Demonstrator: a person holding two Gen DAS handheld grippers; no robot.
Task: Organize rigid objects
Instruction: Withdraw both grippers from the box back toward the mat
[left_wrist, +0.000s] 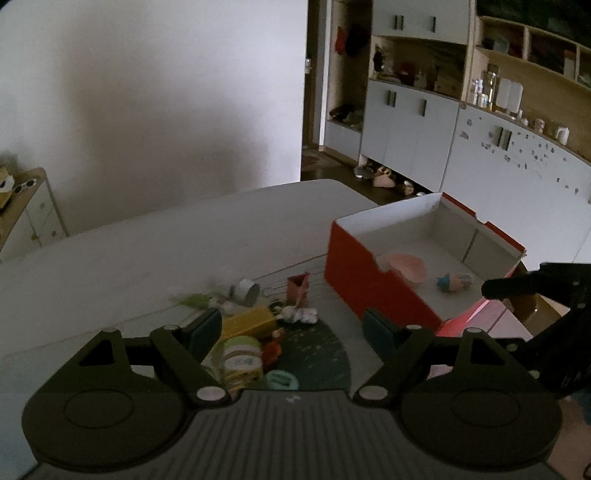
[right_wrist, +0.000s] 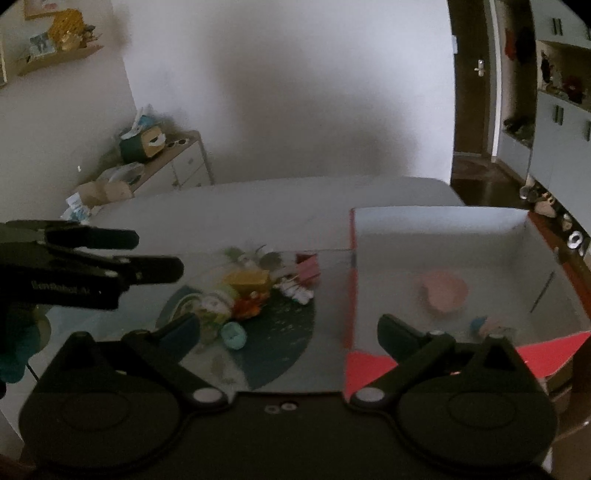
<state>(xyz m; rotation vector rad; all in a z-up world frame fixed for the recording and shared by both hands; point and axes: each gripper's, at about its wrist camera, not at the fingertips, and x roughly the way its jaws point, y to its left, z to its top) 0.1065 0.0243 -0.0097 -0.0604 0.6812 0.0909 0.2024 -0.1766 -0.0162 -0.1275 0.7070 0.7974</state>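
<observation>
White table (left_wrist: 155, 240) carrying, at its near middle, a loose heap of small rigid objects partly on a dark green mat (left_wrist: 314, 354): a yellow box (left_wrist: 249, 322), a pink box (left_wrist: 298, 289) standing upright behind it, a white cup (left_wrist: 246, 290) on its side, a stack of tape rolls (left_wrist: 242, 360), a teal round lid (left_wrist: 282, 380), a small white figure (left_wrist: 301, 315), and an orange-red piece (right_wrist: 246, 307) too blurred to identify. To the right of the heap, just beside the mat, an open red box (left_wrist: 347, 273) with white interior; inside it, a pink heart-shaped dish (left_wrist: 404, 267) near the left wall and a small pastel toy (left_wrist: 453, 282) lying apart from the dish. Left gripper (left_wrist: 291, 326): jaws spread wide, nothing between the pads, poised over the heap. Right gripper (right_wrist: 290, 332): jaws spread to their fullest, empty, straddling the red box's near left corner, with the dish and toy ahead of its right finger.
</observation>
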